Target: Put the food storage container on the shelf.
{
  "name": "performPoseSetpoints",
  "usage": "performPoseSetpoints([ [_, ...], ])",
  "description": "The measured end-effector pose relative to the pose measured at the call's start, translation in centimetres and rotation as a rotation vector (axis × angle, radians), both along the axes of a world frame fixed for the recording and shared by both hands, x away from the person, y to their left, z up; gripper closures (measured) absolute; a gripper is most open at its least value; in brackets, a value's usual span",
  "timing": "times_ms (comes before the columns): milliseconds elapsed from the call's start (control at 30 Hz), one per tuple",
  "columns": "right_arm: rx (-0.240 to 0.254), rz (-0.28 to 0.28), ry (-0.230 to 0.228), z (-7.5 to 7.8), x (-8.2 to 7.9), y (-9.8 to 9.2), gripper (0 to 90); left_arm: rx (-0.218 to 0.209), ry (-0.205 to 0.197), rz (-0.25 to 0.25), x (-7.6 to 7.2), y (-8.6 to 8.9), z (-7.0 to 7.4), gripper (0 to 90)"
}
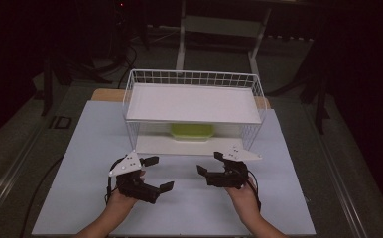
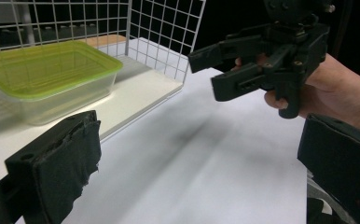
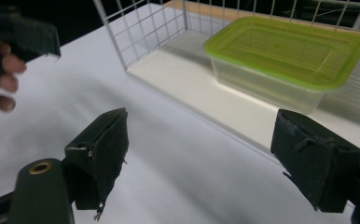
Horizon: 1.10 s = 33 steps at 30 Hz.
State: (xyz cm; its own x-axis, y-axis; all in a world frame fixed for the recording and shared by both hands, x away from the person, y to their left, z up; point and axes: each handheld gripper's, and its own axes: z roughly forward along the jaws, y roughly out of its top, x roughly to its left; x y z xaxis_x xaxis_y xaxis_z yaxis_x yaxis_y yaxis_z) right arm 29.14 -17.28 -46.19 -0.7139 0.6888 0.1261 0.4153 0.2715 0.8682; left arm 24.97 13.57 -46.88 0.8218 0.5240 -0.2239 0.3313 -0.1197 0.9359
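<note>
A clear plastic container with a green lid (image 1: 192, 131) (image 2: 47, 70) (image 3: 285, 56) sits on the lower shelf of a white wire rack (image 1: 194, 78). My left gripper (image 1: 159, 173) (image 2: 201, 158) hovers over the white tabletop in front of the rack's left half, jaws wide open and empty. My right gripper (image 1: 209, 163) (image 3: 206, 149) is in front of the rack's right half, also open with nothing between its jaws. The two grippers face each other, and the right gripper (image 2: 211, 72) shows across from the left one. Both are clear of the container.
The rack's flat white top shelf (image 1: 193, 104) overhangs the container, and wire walls close its sides and back. A white mat (image 1: 189, 208) covers the table. Beyond the table lie a dark floor and stand legs.
</note>
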Motion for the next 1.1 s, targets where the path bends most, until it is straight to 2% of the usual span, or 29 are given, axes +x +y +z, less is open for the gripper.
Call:
performPoseSetpoints([
  [33, 0.0, 0.0, 0.0, 0.0, 0.0, 0.0, 19.0, 0.0, 0.0, 0.0, 0.0, 0.0, 0.0, 0.0],
  [67, 0.003, -0.002, -0.023, 0.1, -0.8, -0.5, 15.9, 0.009, -0.003, 0.007, -0.4, 0.2, -0.1, 0.0],
  [100, -0.008, -0.008, -0.026, 0.1, -1.0, -0.5, 15.9, 0.012, -0.002, 0.0, -0.7, 0.2, -0.2, 0.1],
  [200, -0.002, -0.007, -0.024, -0.2, -1.8, -0.9, 15.9, 0.031, 0.005, -0.018, -1.3, 0.1, -0.4, 0.0],
  [533, 0.019, 0.056, -0.021, -0.4, -3.4, -1.7, 15.9, 0.027, 0.023, -0.049, -2.7, 0.6, -0.6, 0.0],
  [767, 0.002, 0.073, -0.027, -0.6, -4.6, -2.3, 14.4, 0.03, 0.037, -0.058, -3.4, 0.7, -1.2, 0.1],
  [900, -0.003, 0.092, -0.029, -0.7, -5.0, -2.7, 14.2, 0.035, 0.026, -0.081, -3.6, 0.7, -1.4, 0.1],
  [1100, 0.004, 0.116, -0.026, -1.6, -5.0, -3.4, 14.2, 0.002, -0.002, -0.113, -3.6, 0.9, -1.5, 0.1],
])
